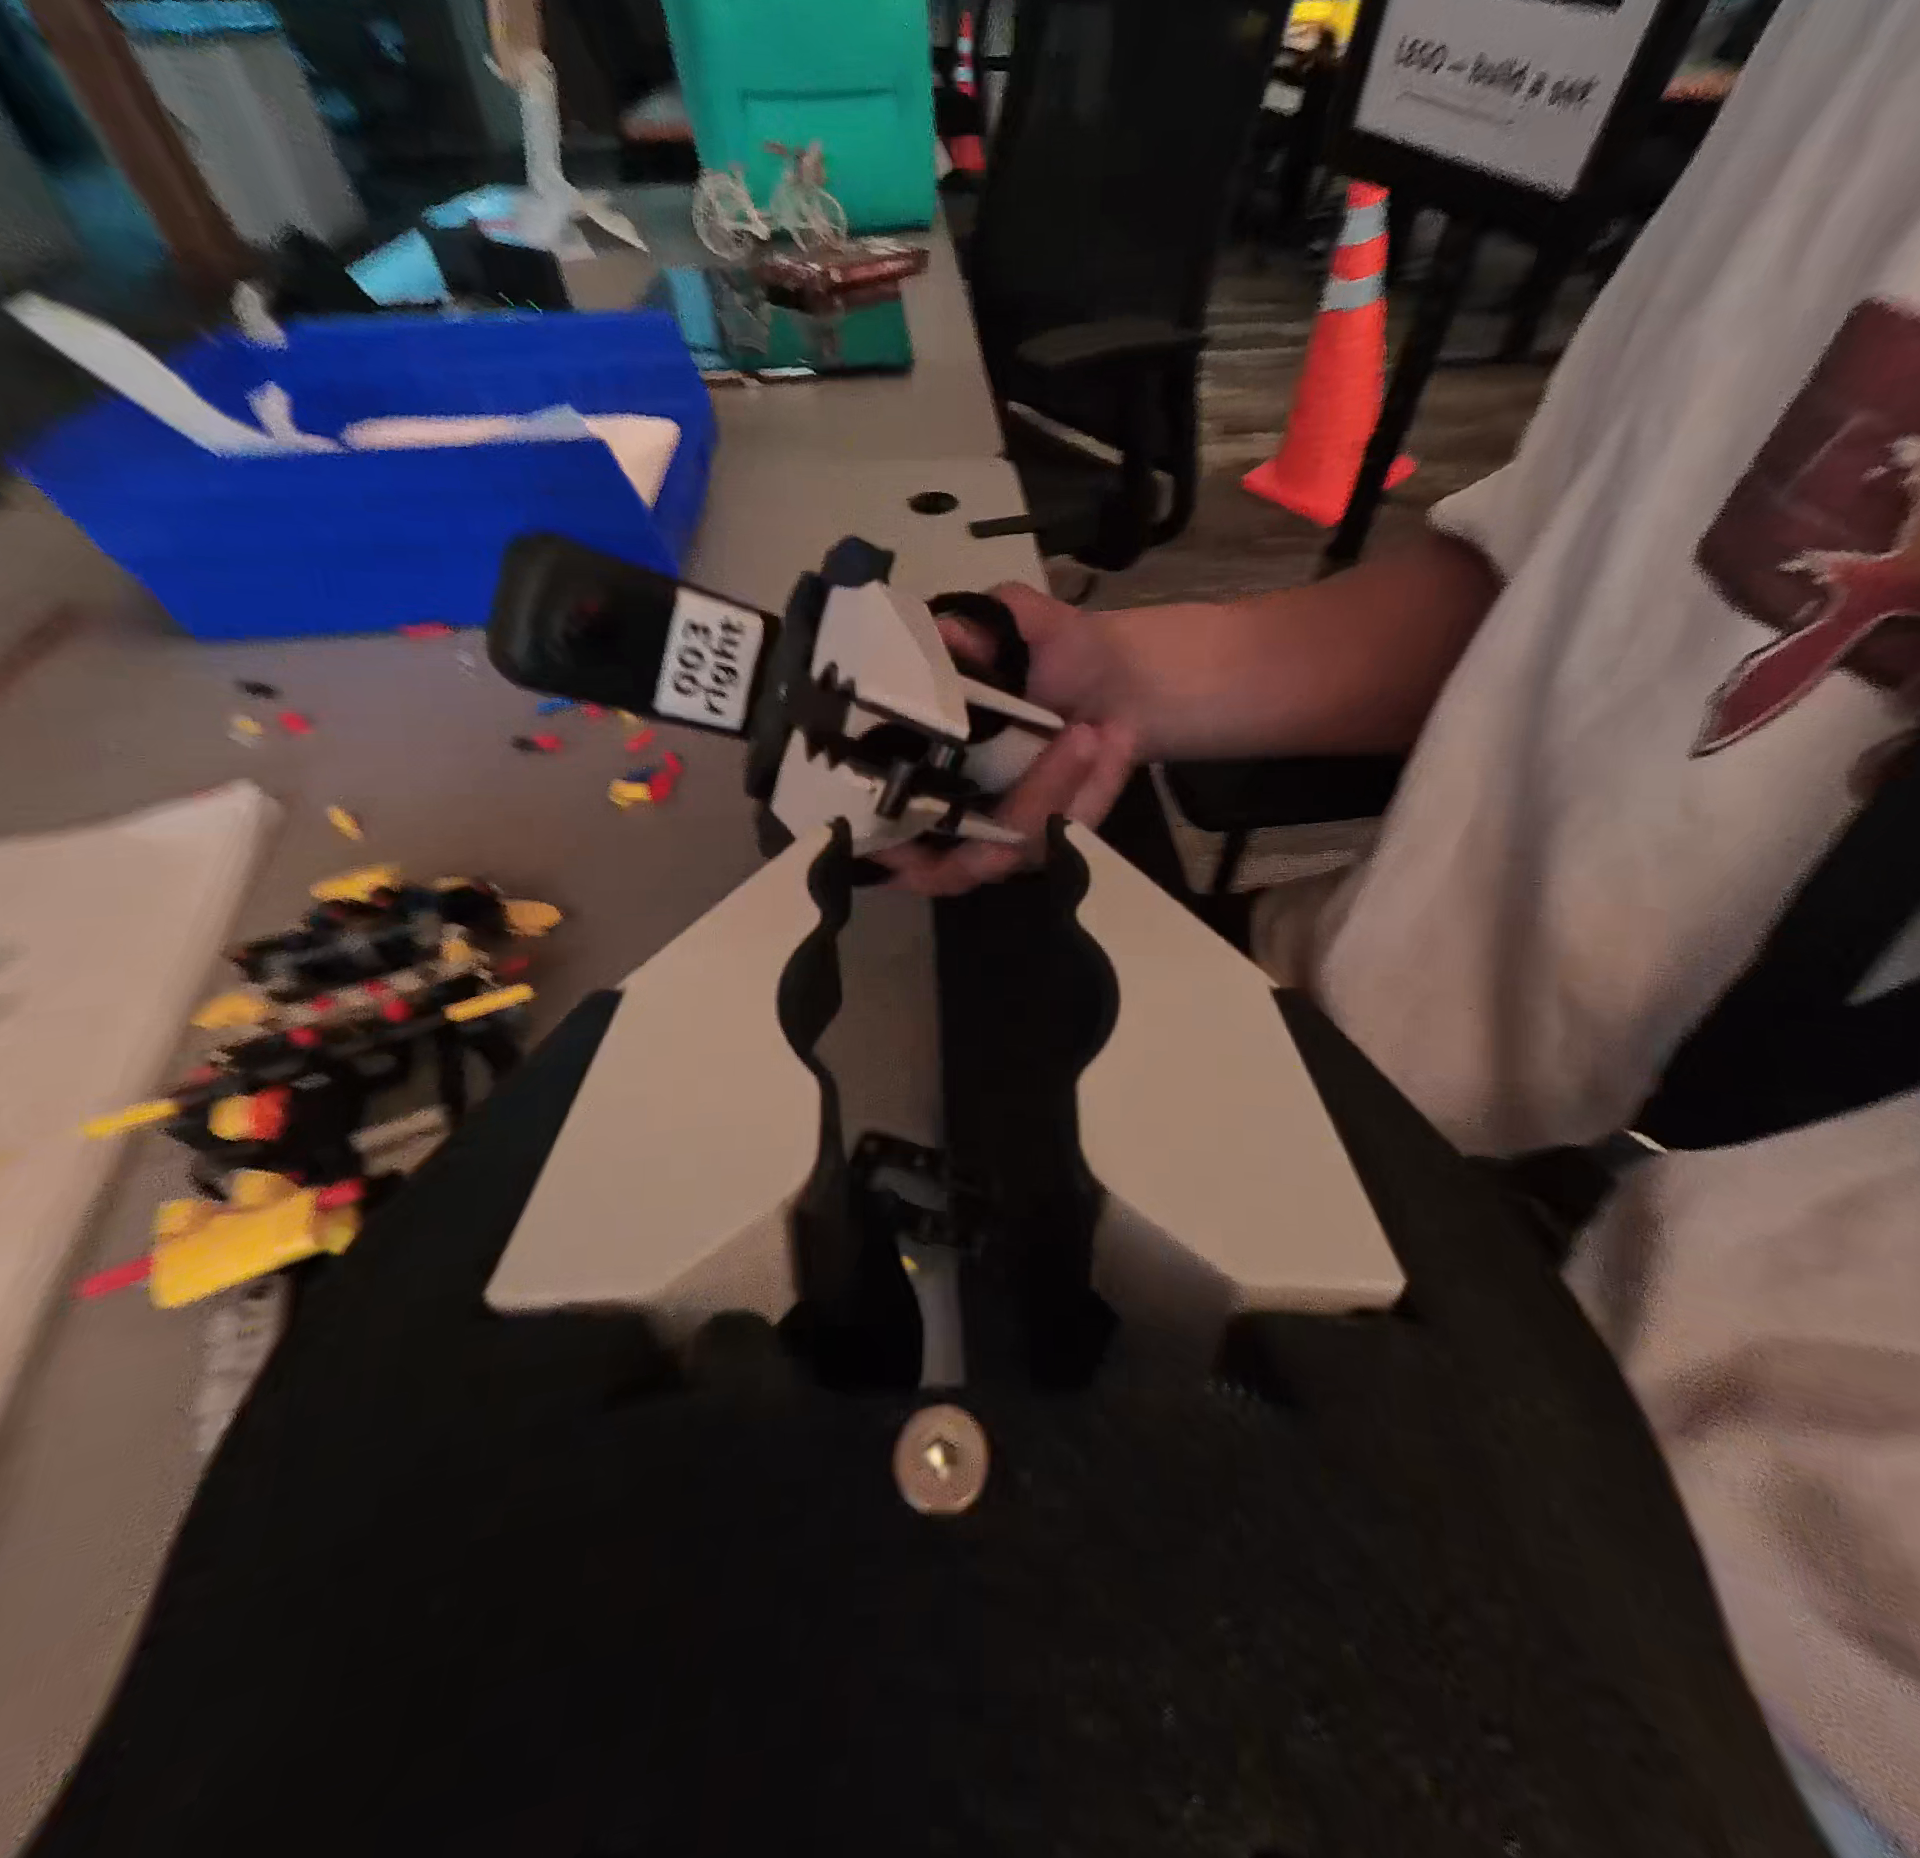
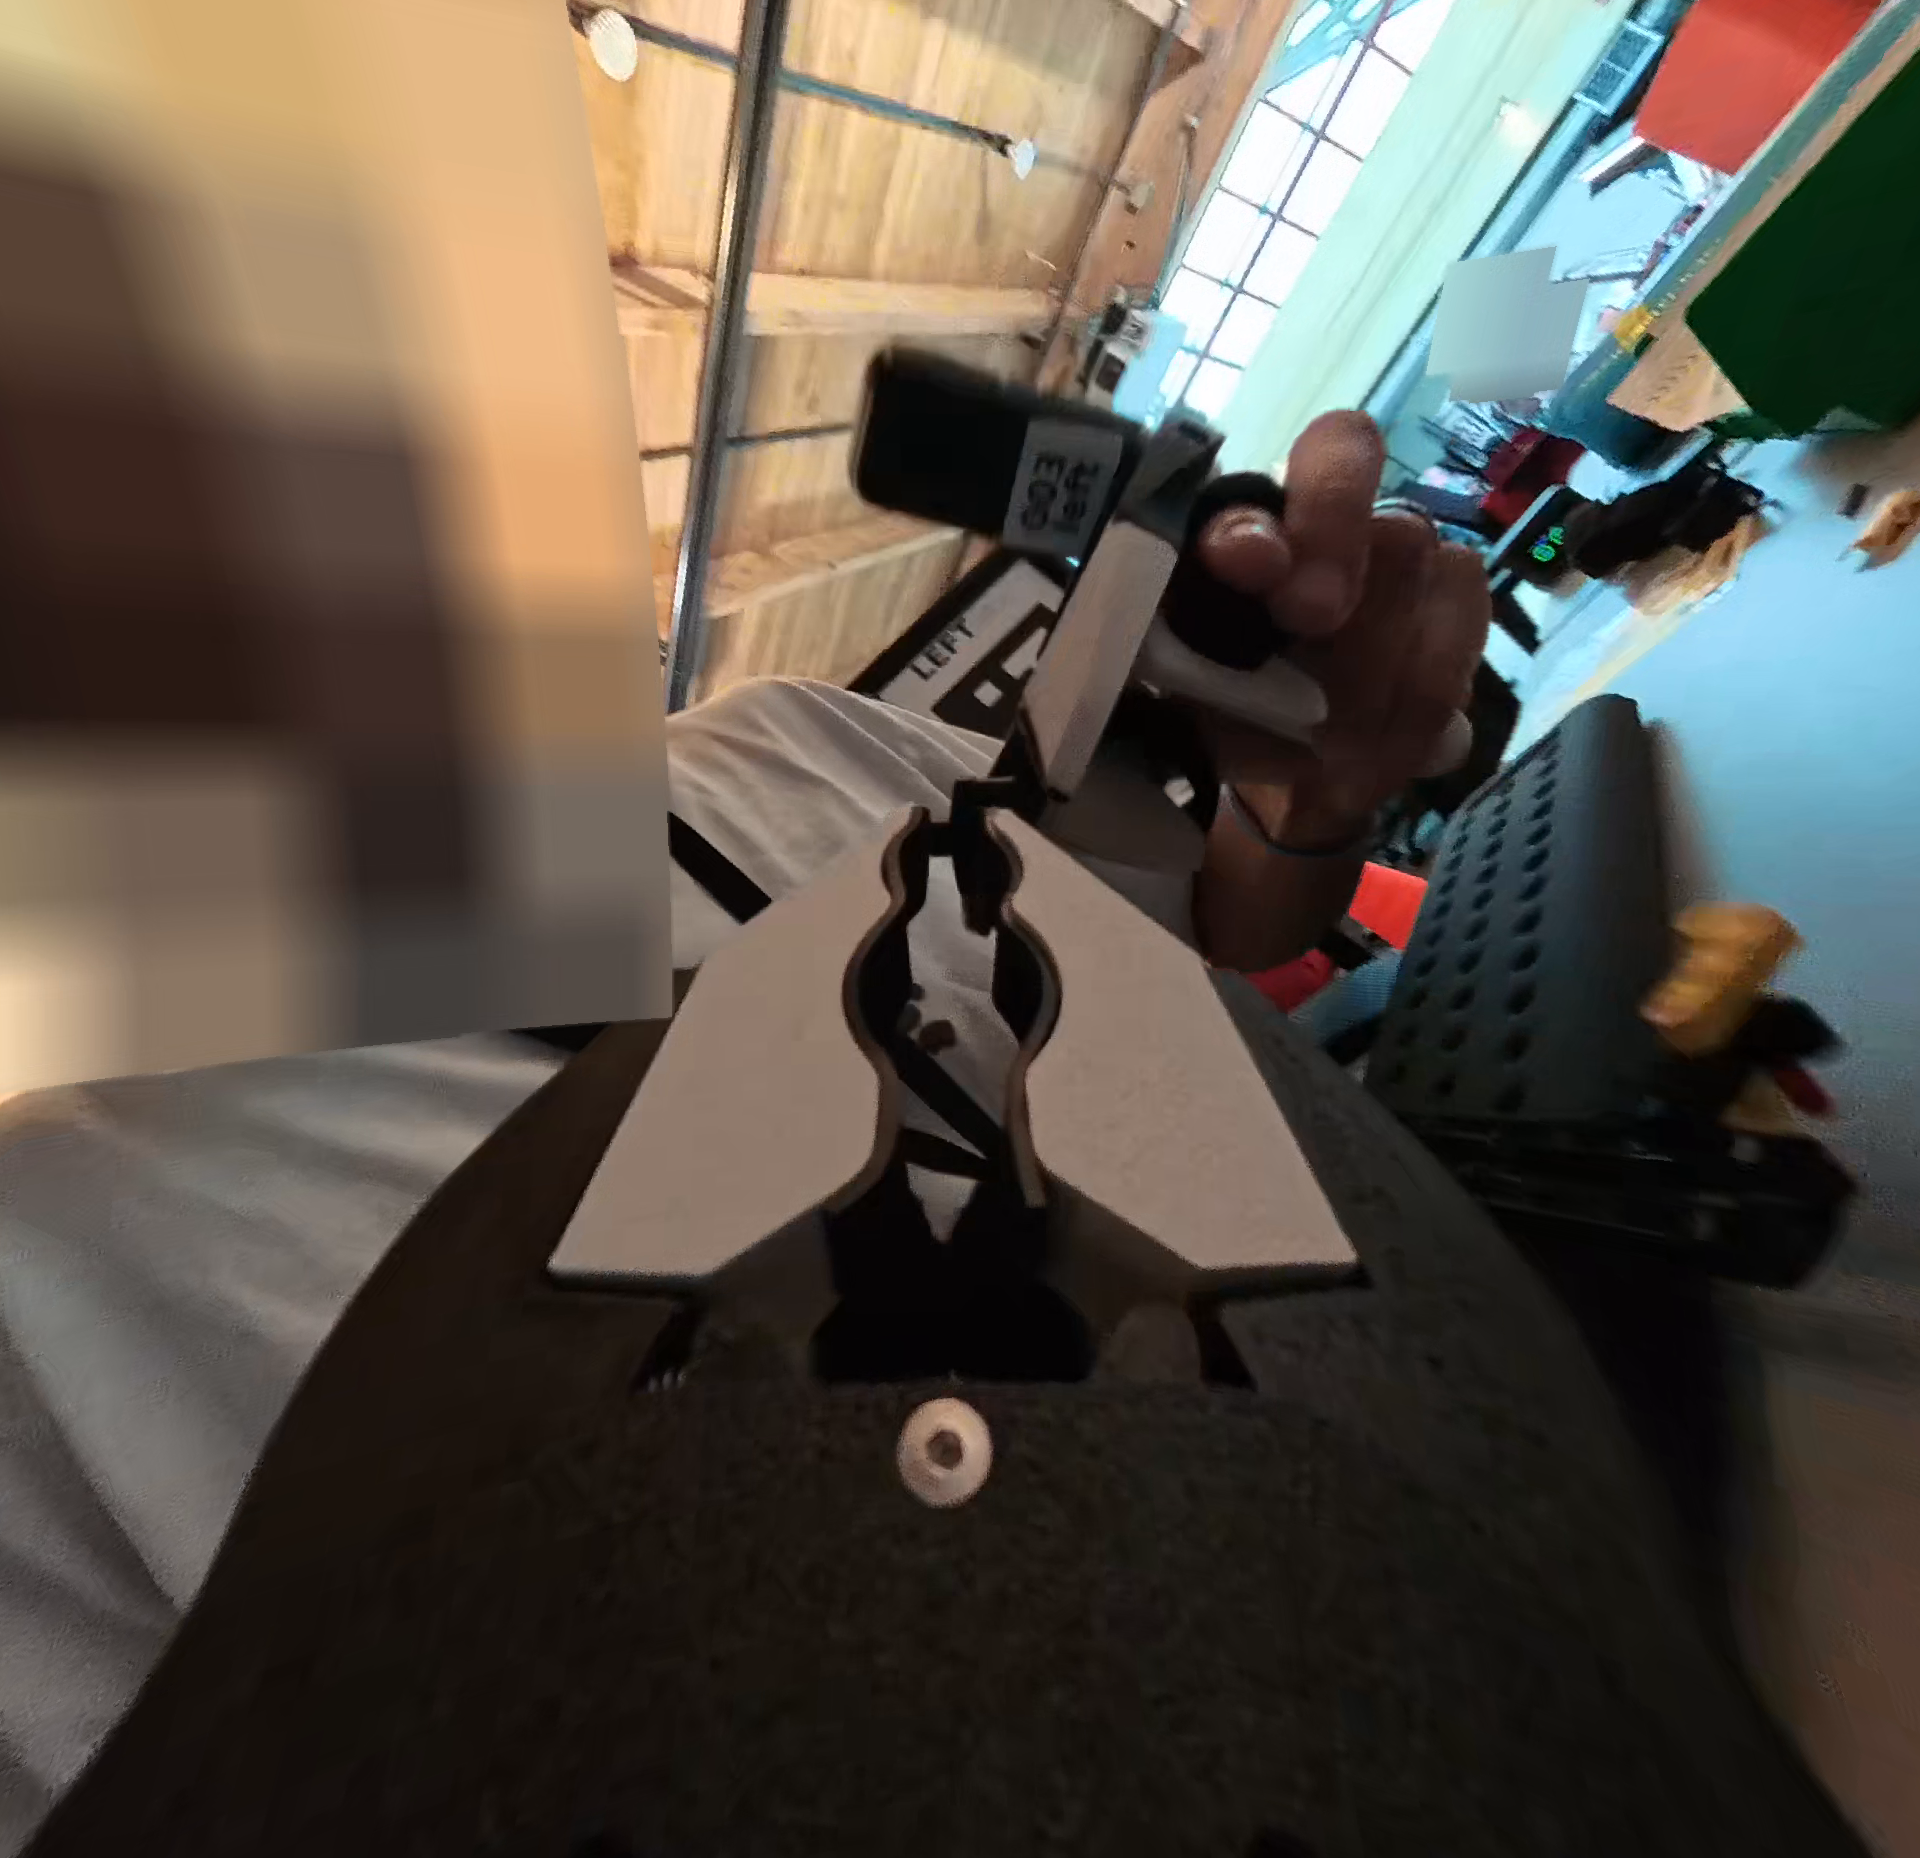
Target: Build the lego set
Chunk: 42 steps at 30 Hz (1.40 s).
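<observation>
A pile of yellow, black and red lego pieces (image 1: pixel 343 1039) lies on the grey table (image 1: pixel 831 437) to the left of my left gripper (image 1: pixel 951 832). The left gripper is open, with nothing showing between its fingers. My right gripper (image 2: pixel 956 826) is raised and meets it tip to tip. It also shows in the left wrist view (image 1: pixel 873 759), and the left gripper shows in the right wrist view (image 2: pixel 997 790). The right jaws stand a narrow gap apart. A thin black part (image 2: pixel 971 873) stands between the tips; I cannot tell whether it is a lego piece or the left fingertip.
Loose small bricks (image 1: pixel 644 780) are scattered farther back. A blue bin (image 1: pixel 364 520) stands behind them and a white flat object (image 1: pixel 104 977) lies at the left edge. The person's white-shirted torso (image 1: pixel 1662 769) is close on the right. A black chair (image 1: pixel 1101 250) and an orange cone (image 1: pixel 1340 354) stand beyond the table. The tips of both grippers are at nearly the same place.
</observation>
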{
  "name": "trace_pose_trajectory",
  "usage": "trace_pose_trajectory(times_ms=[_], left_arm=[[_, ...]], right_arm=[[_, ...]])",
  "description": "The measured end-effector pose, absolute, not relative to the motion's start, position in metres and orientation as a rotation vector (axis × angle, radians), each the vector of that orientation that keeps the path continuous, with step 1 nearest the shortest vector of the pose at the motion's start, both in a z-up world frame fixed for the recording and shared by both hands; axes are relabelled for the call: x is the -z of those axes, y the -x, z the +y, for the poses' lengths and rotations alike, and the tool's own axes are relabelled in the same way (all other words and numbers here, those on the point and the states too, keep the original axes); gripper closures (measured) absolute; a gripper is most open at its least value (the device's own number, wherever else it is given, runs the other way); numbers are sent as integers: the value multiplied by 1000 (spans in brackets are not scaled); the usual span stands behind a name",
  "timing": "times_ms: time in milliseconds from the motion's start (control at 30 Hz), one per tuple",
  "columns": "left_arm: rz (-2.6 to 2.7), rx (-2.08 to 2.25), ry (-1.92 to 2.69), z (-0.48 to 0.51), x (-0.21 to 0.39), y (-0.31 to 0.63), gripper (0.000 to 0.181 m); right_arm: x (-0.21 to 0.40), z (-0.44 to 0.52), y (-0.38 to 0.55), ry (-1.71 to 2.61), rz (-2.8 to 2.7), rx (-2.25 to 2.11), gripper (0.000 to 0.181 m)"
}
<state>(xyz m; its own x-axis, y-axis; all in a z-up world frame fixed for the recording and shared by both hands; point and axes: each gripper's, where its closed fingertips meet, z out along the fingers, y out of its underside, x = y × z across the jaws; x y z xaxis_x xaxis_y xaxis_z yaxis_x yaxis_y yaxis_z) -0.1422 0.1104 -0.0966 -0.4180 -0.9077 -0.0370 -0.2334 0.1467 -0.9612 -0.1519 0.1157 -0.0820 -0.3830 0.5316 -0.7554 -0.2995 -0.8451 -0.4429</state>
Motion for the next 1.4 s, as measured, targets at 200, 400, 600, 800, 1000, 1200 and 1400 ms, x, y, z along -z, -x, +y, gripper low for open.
trace_pose_trajectory(times_ms=[200, 400, 600, 800, 1000, 1200, 1400], left_arm=[[1637, 917, 923, 117, 93, 141, 161], [1630, 806, 913, 121, 98, 142, 161], [1624, 764, 1003, 133, 107, 137, 162], [1718, 589, 987, 138, 120, 138, 175], [1785, 891, 1142, 127, 135, 142, 174], [1812, 1206, 1165, 117, 129, 151, 174], [1877, 1139, 1155, 112, 140, 149, 174]], right_arm=[[87, 122, 158, 1381, -294, -2253, 175], [91, 125, 159, 1415, -269, -2254, 174], [99, 135, 154, 1465, -189, -2196, 174], [111, 151, 136, 1687, -397, -1331, 166], [127, 136, 130, 1729, -803, -798, 169], [130, 119, 149, 1622, -983, -812, 165], [142, 119, 158, 1647, -1038, -772, 171]])
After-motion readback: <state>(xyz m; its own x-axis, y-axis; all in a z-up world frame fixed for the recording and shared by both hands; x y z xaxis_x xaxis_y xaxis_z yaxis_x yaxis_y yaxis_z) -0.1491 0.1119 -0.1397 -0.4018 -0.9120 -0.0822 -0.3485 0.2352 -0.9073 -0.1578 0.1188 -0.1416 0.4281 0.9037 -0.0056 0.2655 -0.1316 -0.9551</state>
